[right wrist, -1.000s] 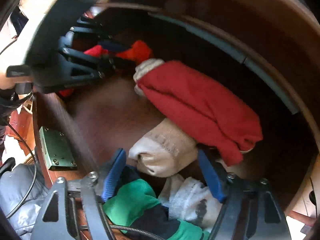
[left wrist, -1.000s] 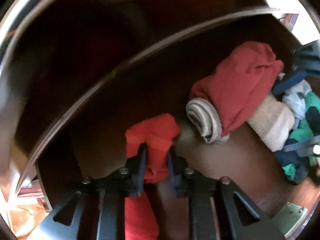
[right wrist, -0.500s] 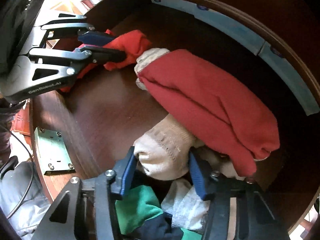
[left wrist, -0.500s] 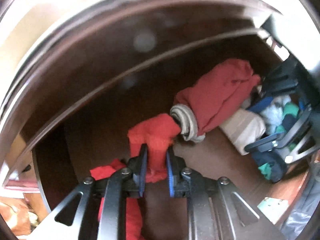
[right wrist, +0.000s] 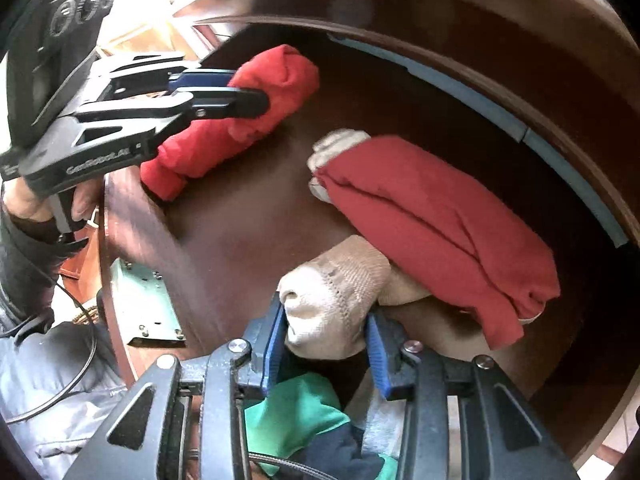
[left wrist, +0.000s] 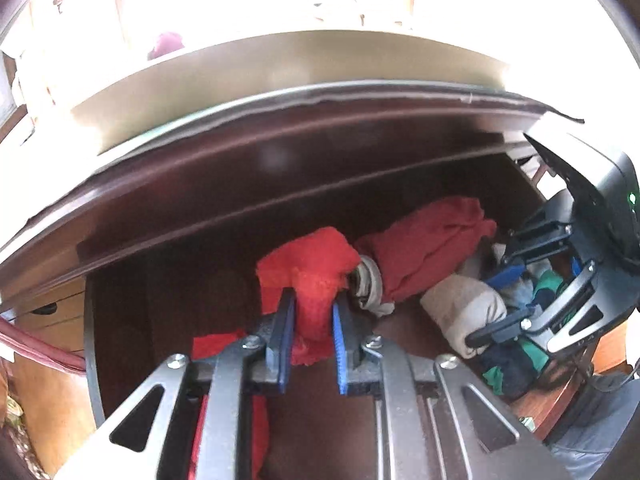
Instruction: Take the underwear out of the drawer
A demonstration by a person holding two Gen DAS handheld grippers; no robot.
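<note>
Right wrist: two red garments (right wrist: 236, 120), perhaps.

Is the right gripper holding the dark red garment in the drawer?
No, the right gripper is closed on the beige knitted roll, while the dark red garment lies untouched beside it.

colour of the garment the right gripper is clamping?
Beige/cream knit roll, pinched by the right gripper. Clearest in the right wrist view.

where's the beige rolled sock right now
The beige rolled sock sits low and central in the right wrist view, clamped in the right tongs, just under the dark red bundle and above the green cloth.
</note>
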